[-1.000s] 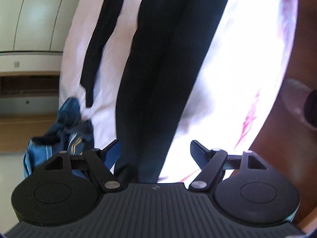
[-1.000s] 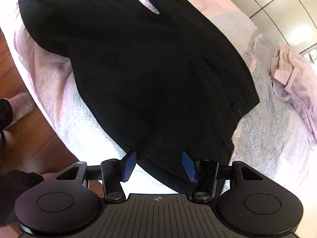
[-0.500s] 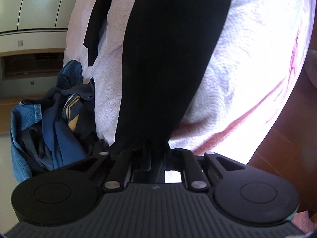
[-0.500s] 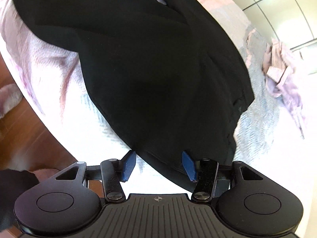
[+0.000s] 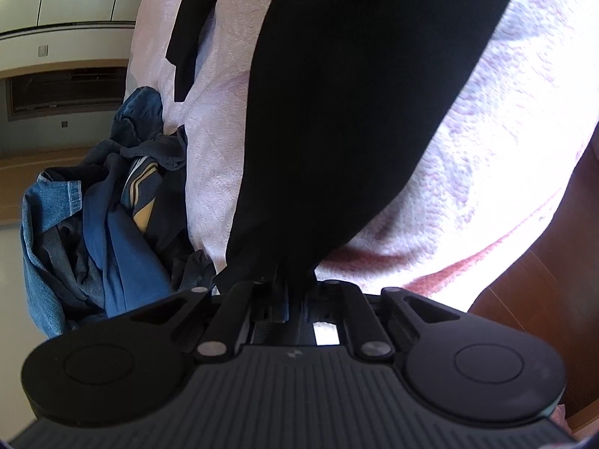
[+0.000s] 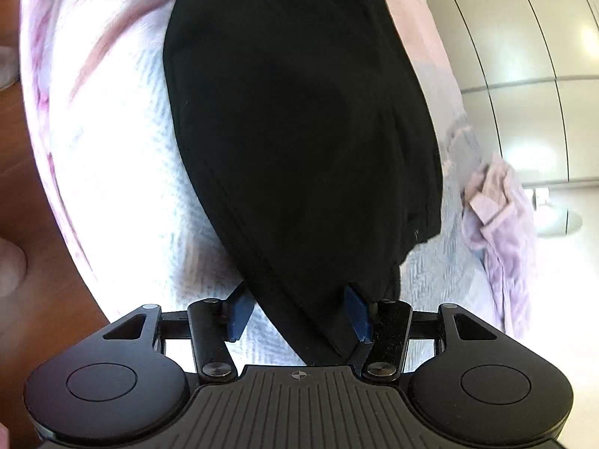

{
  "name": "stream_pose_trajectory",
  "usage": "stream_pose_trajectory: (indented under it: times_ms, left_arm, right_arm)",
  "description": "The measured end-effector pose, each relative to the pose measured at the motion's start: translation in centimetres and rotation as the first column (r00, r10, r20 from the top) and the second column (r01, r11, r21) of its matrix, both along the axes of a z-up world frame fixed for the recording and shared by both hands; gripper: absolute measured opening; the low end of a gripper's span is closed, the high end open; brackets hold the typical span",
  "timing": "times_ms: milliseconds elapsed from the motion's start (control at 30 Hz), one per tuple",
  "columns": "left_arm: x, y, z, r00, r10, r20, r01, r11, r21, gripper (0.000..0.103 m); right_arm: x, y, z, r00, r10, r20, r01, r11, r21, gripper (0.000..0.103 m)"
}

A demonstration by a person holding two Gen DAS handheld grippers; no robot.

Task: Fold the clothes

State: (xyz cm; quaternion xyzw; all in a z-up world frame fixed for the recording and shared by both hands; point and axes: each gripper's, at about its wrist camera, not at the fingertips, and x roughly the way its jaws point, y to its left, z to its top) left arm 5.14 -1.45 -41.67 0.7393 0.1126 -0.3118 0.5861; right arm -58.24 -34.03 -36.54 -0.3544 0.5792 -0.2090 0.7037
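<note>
A black garment (image 5: 344,112) lies stretched over a pale pink bedspread (image 5: 486,157). My left gripper (image 5: 284,299) is shut on the garment's near end, and the cloth hides the pads. In the right wrist view the same black garment (image 6: 299,131) fills the middle. My right gripper (image 6: 299,314) is open, its blue pads (image 6: 239,314) on either side of the garment's near edge, which runs between them.
A heap of blue clothes and denim (image 5: 93,224) lies left of the bed. A crumpled lilac garment (image 6: 498,224) lies on the bed at the right. Wooden floor (image 5: 543,299) borders the bed, and pale cupboard doors (image 6: 524,56) stand behind.
My left gripper closed on the black garment's end and has held it for the last half second. My right gripper stayed open while its view swung over the garment.
</note>
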Motion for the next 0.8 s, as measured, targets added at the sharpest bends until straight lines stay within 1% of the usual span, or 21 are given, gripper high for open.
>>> stream_pose_trajectory:
  times_ms: [33,67,100,167,267,333,433,533,600,667,767,800]
  left_arm:
    - [0.0,-0.2,0.4,1.000,0.009,0.001,-0.009,1.000,-0.003,0.004]
    - [-0.1,-0.4,0.9,1.000,0.017,0.002,-0.017,1.000,-0.008,0.004]
    - [-0.2,-0.6,1.7,1.000,0.022,0.003,-0.022,1.000,-0.015,0.003]
    - [-0.3,-1.0,3.9,1.000,0.025,0.015,-0.025,0.999,-0.025,0.003]
    - [-0.3,-2.3,8.5,0.999,0.018,0.047,-0.016,0.999,-0.038,0.004]
    - [-0.3,-3.9,12.0,0.997,0.017,0.078,-0.013,0.998,-0.055,0.004]
    - [0.5,-7.6,16.7,0.995,0.049,0.091,-0.040,0.995,-0.090,0.004]
    - [2.0,-11.8,20.5,0.994,0.068,0.088,-0.059,0.992,-0.108,0.004]
    - [3.5,-15.1,22.2,0.995,0.061,0.073,-0.054,0.994,-0.095,0.004]
    - [5.3,-18.3,23.0,0.998,0.046,0.046,-0.043,0.997,-0.058,0.004]
    - [8.7,-23.2,23.0,1.000,0.010,0.001,-0.010,1.000,-0.006,0.004]
    - [10.0,-24.9,22.6,1.000,-0.001,-0.015,0.002,1.000,0.013,0.004]
  right_arm:
    - [0.0,-0.3,0.2,1.000,-0.001,0.009,0.001,1.000,0.005,0.048]
    - [0.0,-0.5,0.5,1.000,-0.005,0.021,0.005,1.000,0.012,0.019]
    - [-0.1,-0.8,0.9,0.999,-0.010,0.033,0.009,1.000,0.019,0.010]
    - [-0.1,-1.1,2.5,0.998,-0.029,0.063,0.025,0.998,0.053,0.006]
    - [-0.3,-1.0,6.6,0.993,-0.051,0.102,0.041,0.995,0.094,0.004]
    - [-0.1,-1.8,9.8,0.989,-0.044,0.140,0.029,0.994,0.104,0.003]
    - [0.4,-3.4,14.2,0.982,-0.014,0.190,-0.008,0.994,0.114,0.003]
    - [1.6,-6.7,17.5,0.979,0.020,0.205,-0.048,0.990,0.134,0.003]
    - [3.1,-9.7,18.9,0.980,0.035,0.198,-0.065,0.987,0.147,0.003]
    - [4.8,-12.7,19.6,0.983,0.034,0.182,-0.064,0.985,0.163,0.003]
    - [7.9,-17.4,19.9,0.990,0.010,0.142,-0.037,0.981,0.192,0.003]
    - [9.1,-19.3,19.5,0.992,-0.017,0.129,-0.011,0.978,0.208,0.003]
